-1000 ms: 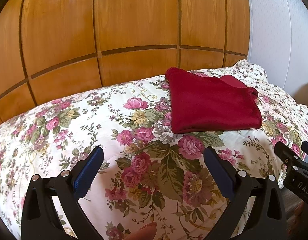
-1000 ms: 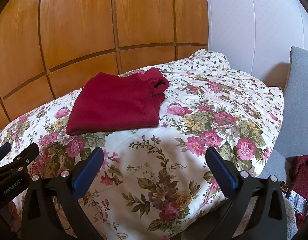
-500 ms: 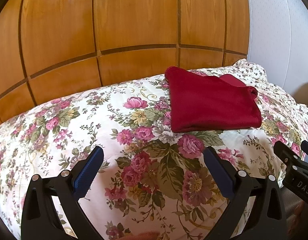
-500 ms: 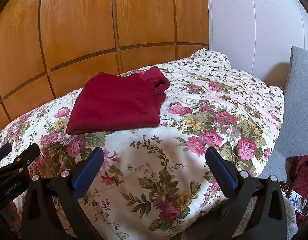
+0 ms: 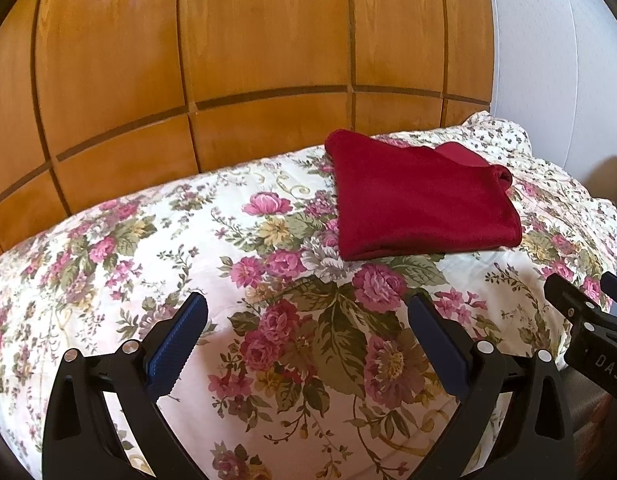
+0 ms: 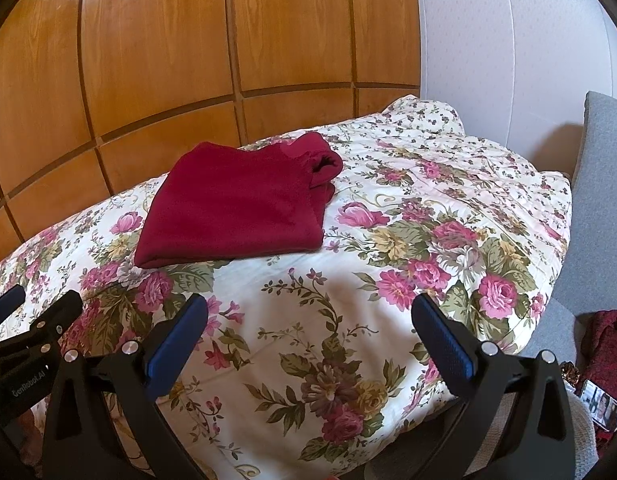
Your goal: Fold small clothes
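Left wrist view: red garment [image 5: 420, 204] folded, upper right, on bed [image 5: 188, 248]. Soft, light, limp; pinch near edge. Left tool [image 5: 306, 336] released, empty; right tool [image 6: 310, 338] likewise.

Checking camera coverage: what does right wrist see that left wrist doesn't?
Right wrist only: grey upholstered chair, dark red knitted item and a phone at lower right, plus the left gripper, open. Left wrist only: the right gripper, open. Both: folded dark red garment on the floral quilt, wooden panelled wall.
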